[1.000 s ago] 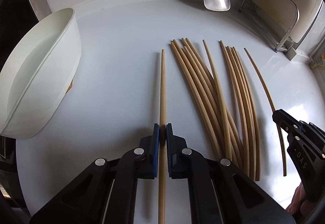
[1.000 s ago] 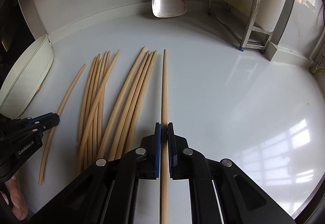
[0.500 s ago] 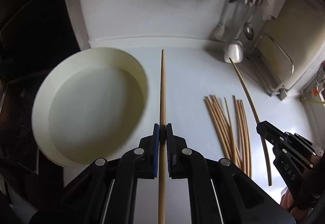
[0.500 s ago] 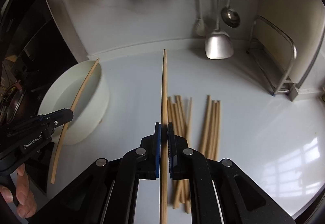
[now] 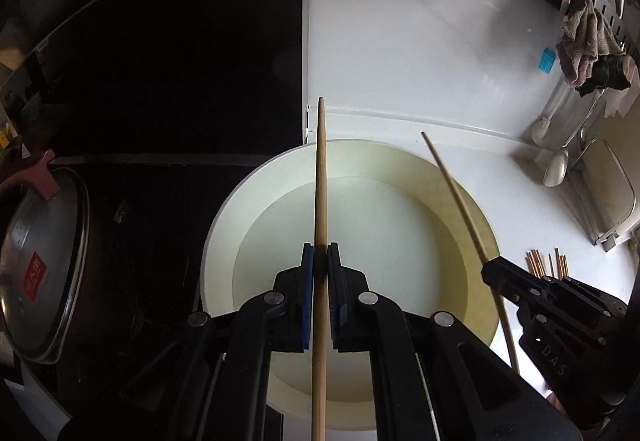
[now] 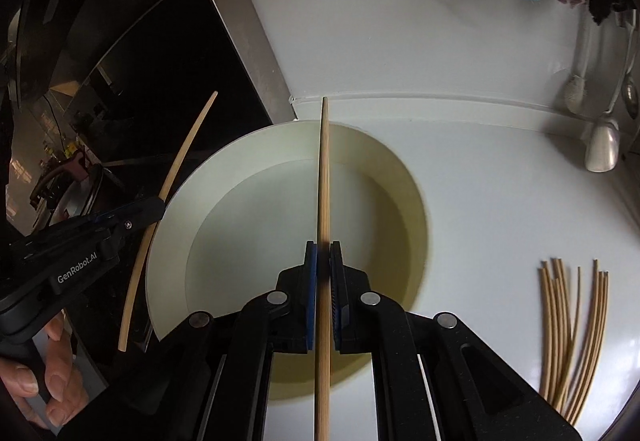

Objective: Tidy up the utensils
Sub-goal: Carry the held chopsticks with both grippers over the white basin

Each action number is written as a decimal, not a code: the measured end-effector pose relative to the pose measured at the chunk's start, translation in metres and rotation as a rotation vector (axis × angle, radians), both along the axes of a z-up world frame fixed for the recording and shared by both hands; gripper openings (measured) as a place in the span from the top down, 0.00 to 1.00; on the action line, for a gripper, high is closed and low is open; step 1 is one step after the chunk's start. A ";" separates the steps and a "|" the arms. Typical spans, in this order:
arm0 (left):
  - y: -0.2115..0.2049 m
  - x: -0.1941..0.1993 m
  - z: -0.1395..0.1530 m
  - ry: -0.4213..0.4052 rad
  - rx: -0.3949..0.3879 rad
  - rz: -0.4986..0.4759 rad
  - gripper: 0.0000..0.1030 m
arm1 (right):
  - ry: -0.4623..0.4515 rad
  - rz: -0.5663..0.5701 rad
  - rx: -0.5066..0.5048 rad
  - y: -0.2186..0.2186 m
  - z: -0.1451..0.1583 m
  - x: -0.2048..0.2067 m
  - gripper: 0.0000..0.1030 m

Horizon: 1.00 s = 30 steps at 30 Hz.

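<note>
Claws (image 5: 320, 261) (image 6: 323, 261) moved over bowl (image 5: 224, 225); chopsticks (image 5: 320, 181) slender, pale wood.

Left tool (image 5: 320, 261) pinched closed, right tool (image 6: 323, 259) pinched closed, side by side, both angled downward

Lifted off counter (image 6: 500, 201), carried left: both grippers, left (image 5: 320, 261) and right (image 6: 324, 261), each with chopstick (image 5: 320, 181), now over white bowl (image 5: 224, 225).
</note>
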<state>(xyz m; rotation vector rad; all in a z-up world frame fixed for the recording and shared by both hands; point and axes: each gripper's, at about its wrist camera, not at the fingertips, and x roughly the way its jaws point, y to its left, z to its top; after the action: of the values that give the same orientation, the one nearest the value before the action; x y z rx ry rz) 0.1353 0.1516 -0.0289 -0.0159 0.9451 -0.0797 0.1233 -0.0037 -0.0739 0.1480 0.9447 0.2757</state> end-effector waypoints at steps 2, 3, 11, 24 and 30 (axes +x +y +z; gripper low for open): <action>0.002 0.008 -0.008 0.024 -0.026 -0.025 0.93 | 0.031 0.005 -0.004 0.011 -0.009 0.011 0.94; 0.002 0.011 -0.012 0.036 -0.036 -0.034 0.93 | 0.046 0.007 -0.009 0.016 -0.013 0.015 0.94; -0.001 0.030 -0.052 0.116 -0.025 -0.067 0.93 | 0.129 -0.002 -0.048 0.035 -0.041 0.038 0.94; 0.008 0.047 -0.090 0.203 -0.043 -0.062 0.93 | 0.198 -0.013 -0.069 0.046 -0.065 0.056 0.94; 0.006 0.053 -0.100 0.234 -0.033 -0.049 0.92 | 0.236 -0.010 -0.074 0.047 -0.076 0.061 0.94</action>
<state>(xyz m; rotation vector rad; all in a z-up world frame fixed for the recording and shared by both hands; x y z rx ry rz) 0.1881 0.1572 -0.1287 -0.0336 1.1778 -0.1411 0.1846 0.0431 -0.1496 0.1187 1.1863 0.2167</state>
